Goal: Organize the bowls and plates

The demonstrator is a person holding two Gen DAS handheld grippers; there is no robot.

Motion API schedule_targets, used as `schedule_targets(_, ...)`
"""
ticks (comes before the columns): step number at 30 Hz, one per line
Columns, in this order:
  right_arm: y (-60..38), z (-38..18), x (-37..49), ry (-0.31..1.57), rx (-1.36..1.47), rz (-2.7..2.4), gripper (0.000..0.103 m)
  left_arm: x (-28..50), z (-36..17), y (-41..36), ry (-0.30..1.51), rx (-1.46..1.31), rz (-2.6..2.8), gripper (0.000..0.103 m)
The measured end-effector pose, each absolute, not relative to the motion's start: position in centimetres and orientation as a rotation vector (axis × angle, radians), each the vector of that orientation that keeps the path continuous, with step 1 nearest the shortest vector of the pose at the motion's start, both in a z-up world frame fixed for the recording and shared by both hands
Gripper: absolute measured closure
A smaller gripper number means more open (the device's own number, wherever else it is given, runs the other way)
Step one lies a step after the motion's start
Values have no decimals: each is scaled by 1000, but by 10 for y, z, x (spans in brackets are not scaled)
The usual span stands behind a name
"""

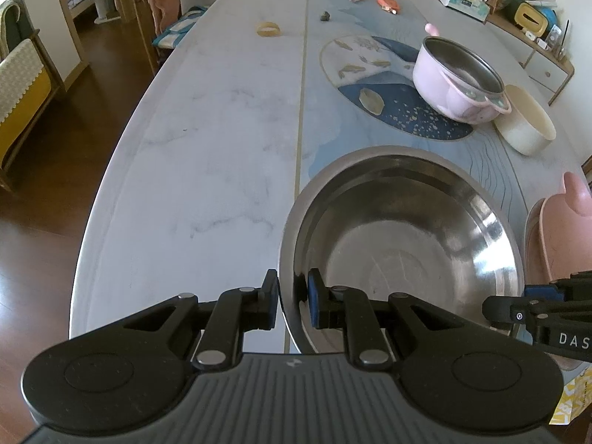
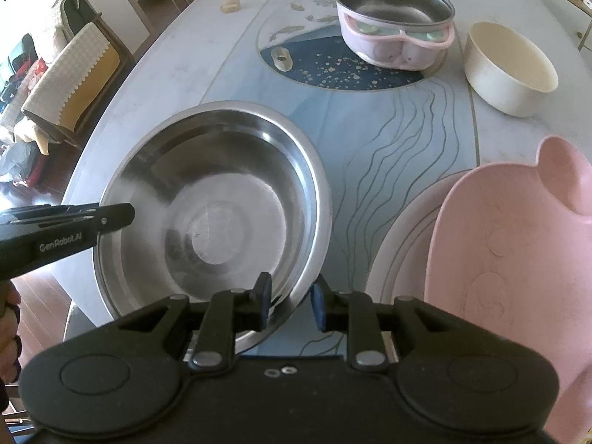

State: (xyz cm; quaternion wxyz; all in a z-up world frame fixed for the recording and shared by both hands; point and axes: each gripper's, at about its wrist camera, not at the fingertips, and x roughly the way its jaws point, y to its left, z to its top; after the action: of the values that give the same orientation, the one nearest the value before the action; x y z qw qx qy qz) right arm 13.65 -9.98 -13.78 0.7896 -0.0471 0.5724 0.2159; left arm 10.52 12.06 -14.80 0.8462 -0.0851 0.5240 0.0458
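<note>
Large steel bowl (image 1: 401,244) stands on the near end of the table (image 1: 207,155), well short of the pink pot (image 1: 457,81) and the cream bowl (image 1: 525,122) further along. Left gripper (image 1: 292,298) straddles the near-left rim, one pad outside the wall and one inside, the gap narrow; whether the pads actually press the metal cannot be told from either view. Right gripper (image 2: 290,305) straddles the near-right rim likewise, pads a little wider than the rim between them, so it reads as not yet clamped. Pink dish (image 2: 510,259) lies just beside the steel bowl on the right, resting on a paler plate (image 2: 397,248). Judged step: securing a two-sided hold on the steel bowl prior to moving it. Recommendation: seat both pads fully over the rolled rim before closing, as the polished wall is likely to slip; close both sides evenly; lift level so the bowl does not pivot about one grip; keep the right gripper clear of the pink dish edge while rising. Risk: a shallow bite on either side could let the bowl tip
</note>
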Motion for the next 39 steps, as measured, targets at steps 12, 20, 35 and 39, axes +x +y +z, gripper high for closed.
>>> schedule_targets(12, -112, -105, 142, 1184, -34, 452, 59, 111, -123, 128, 1055, -150, 68, 78)
schedule_targets(20, -121, -76, 144, 1108, 4, 443, 50, 115, -93, 122, 995, -123, 10, 78)
schedule_targets(35, -150, -38, 173, 977, 96, 370, 30, 146, -40, 103, 844, -58, -21, 36)
schedule_targets(39, -158, -35, 187, 957, 118, 340, 23, 168, -31, 96, 834, -49, -40, 36)
